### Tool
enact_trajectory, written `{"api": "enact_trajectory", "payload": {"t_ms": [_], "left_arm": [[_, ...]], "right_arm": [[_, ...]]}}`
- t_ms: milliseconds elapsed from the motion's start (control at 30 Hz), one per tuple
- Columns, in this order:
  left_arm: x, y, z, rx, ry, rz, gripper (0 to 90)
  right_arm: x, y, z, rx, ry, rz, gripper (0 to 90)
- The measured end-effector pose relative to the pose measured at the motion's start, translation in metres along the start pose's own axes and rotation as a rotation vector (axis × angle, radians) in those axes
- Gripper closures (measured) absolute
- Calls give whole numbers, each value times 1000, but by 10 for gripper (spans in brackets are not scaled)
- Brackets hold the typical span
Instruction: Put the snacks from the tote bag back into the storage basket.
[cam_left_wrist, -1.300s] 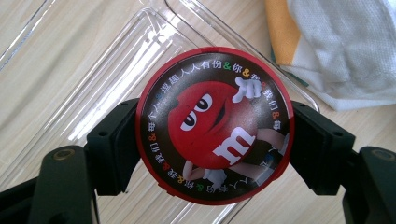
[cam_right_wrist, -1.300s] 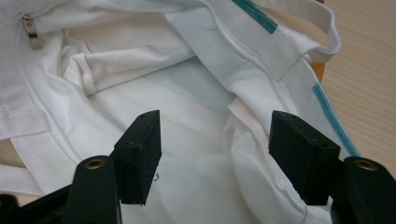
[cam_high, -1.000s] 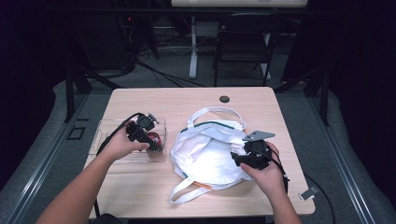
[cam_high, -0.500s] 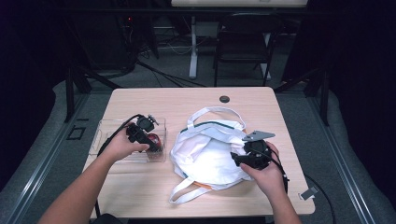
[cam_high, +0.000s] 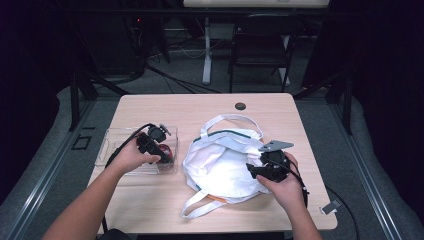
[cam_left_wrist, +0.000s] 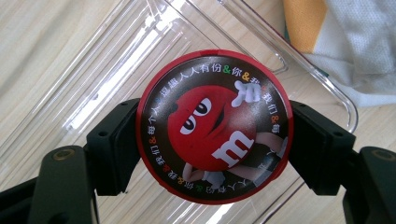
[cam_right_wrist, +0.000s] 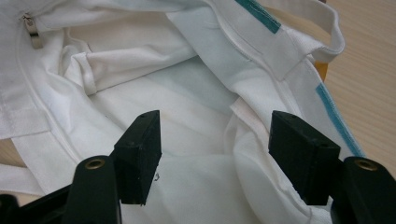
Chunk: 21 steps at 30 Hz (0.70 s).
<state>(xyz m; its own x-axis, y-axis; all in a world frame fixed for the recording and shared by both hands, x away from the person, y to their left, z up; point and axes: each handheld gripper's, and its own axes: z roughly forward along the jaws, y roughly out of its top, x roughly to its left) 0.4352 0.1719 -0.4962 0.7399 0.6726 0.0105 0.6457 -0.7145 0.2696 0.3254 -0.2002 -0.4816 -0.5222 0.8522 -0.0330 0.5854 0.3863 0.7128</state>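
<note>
Pale wooden table (cam_high: 150, 200): near its left edge, the left gripper (cam_left_wrist: 212, 140) clamps a round red candy tin (cam_left_wrist: 214, 126) over a clear tray (cam_high: 112, 140). Right gripper (cam_right_wrist: 215, 144) hangs wide open over the white tote bag (cam_high: 220, 167) at the middle.

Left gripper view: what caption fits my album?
Left gripper clamps a round red candy tin over a clear plastic tray.

A light wooden table (cam_high: 165, 107) stands on grey carpet (cam_high: 65, 125) in a dark room. At twelve o'clock, a white desk leg (cam_high: 206, 55); at one o'clock, a black chair (cam_high: 260, 45).
</note>
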Motion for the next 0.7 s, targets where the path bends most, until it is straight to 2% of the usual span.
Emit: {"api": "enact_trajectory", "payload": {"t_ms": [133, 700], "left_arm": [[-1, 1, 1, 5, 8, 4, 257], [1, 1, -2, -12, -8, -30, 253]], "right_arm": [[0, 0, -1, -9, -1, -3, 345], [0, 0, -1, -11, -2, -4, 345]]}}
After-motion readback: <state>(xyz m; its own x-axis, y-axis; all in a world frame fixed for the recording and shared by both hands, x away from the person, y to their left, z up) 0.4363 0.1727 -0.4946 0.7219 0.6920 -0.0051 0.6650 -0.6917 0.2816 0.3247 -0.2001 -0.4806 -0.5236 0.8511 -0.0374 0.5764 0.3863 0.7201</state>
